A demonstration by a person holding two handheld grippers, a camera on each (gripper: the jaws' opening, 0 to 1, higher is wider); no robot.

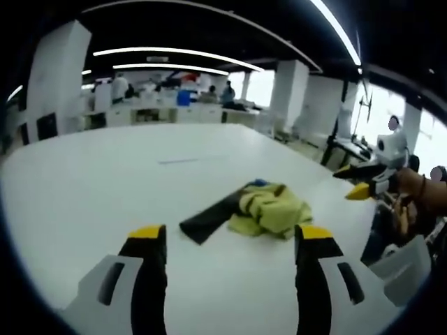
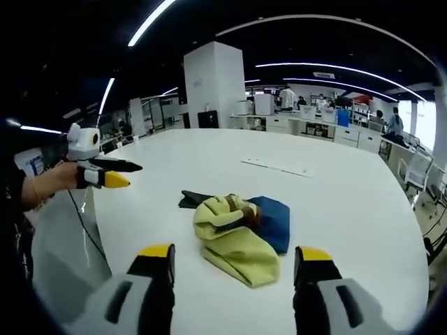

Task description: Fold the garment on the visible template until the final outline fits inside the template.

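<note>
Crumpled garment [image 2: 241, 234] on white table [image 2: 349, 209], dark sleeve trailing toward left gripper [image 1: 230, 241], both grippers' fingers released

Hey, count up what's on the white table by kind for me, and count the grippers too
Garment (crumpled yellow-green, blue and dark): 1
Flat pale strip lying on the table: 1
Grippers, left gripper and right gripper, both held above the table: 2
Total: 4
</note>
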